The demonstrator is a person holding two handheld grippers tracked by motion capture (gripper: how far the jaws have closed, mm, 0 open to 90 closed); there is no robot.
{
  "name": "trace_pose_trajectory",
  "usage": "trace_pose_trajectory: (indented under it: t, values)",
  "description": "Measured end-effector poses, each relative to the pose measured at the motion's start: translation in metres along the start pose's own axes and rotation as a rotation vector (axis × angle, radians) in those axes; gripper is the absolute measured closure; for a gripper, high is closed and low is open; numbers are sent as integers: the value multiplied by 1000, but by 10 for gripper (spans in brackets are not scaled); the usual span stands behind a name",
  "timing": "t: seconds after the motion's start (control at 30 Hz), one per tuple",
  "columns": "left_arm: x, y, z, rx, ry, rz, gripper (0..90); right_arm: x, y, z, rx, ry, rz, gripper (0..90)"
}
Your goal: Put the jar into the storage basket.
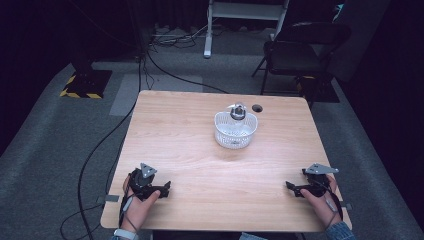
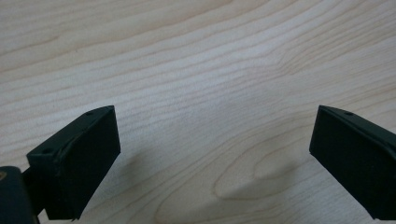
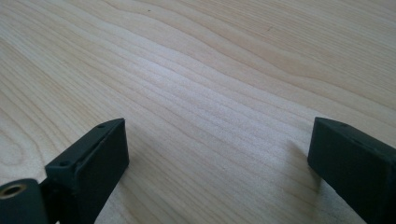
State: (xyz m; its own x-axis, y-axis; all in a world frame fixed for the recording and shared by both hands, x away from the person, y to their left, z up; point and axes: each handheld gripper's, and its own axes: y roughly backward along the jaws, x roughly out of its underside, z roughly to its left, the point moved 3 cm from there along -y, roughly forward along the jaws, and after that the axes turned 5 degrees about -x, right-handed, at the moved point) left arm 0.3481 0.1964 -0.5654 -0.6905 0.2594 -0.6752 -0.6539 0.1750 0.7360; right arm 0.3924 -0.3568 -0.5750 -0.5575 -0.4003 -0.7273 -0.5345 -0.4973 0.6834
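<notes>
Both grippers sit down at the near edge of the wooden table (image 1: 200,150), one at each corner, well apart from each other. The left gripper (image 1: 161,188) is held in the person's left hand (image 1: 140,202) near the front left corner, pointing toward the middle of the table. The right gripper (image 1: 292,188) is in the right hand (image 1: 320,200) by the front right corner, also pointing inward — so the two face each other across the front of the table.

In the left gripper view the jaws stand wide apart with nothing but bare wood grain between them, low over the tabletop and casting shadows on it. Same story in the right gripper view: jaws spread wide, nothing held, just wood under them.

The nearest thing to either of them is the white mesh basket (image 1: 235,131), sitting toward the far side of the table, a bit right of centre, well apart from both grippers. At its far rim there's a shiny rounded metal object (image 1: 238,111) — can't tell what it is exactly, or whether it rests inside the basket or just behind it. Just beside that is a small dark round hole (image 1: 257,107) in the tabletop.
</notes>
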Motion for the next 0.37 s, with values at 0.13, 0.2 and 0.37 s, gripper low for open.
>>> trace_pose_trajectory:
  t: [0.13,0.2,0.37]
  values:
    - [6,-4,1,-5,-10,0,0,0,0,0,0,0,0,51]
    - [7,-4,2,2,-17,-13,0,0,0,0,0,0,0,51]
    - [7,-4,2,4,-18,-12,0,0,0,0,0,0,0,51]
